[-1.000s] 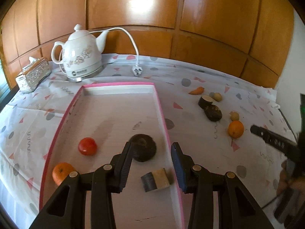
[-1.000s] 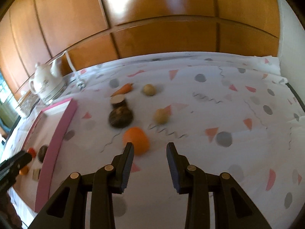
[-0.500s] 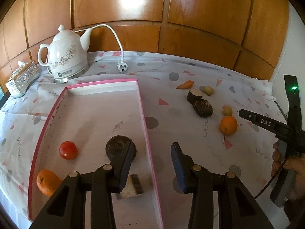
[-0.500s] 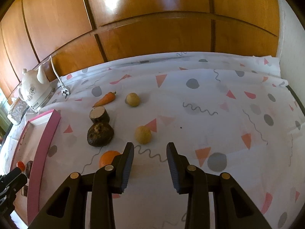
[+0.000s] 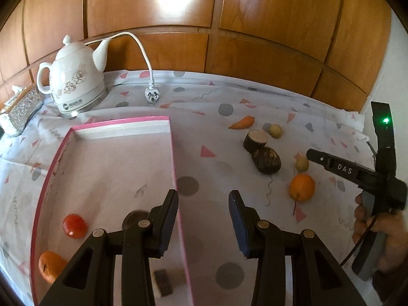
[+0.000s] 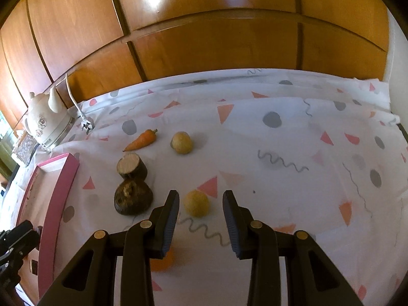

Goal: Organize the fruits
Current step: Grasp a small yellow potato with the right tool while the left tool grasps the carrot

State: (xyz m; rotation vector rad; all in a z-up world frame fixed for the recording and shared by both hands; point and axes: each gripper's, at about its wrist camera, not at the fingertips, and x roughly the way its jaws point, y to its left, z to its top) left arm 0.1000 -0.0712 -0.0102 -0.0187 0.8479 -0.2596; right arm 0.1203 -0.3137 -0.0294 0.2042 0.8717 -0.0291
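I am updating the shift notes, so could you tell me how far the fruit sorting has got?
Partly done. In the pink tray already lie a red fruit, an orange, a dark round item and a cut block. Neither the left gripper nor the right gripper holds anything. Still on the cloth: another orange, a carrot, two dark pieces and two yellowish balls.

Two oranges (image 5: 301, 187) (image 5: 51, 266), one tomato (image 5: 74, 225), one carrot (image 5: 242, 123), two small yellow balls (image 6: 181, 142) (image 6: 196, 203), one pink tray (image 5: 122, 123), one white kettle (image 5: 75, 84).
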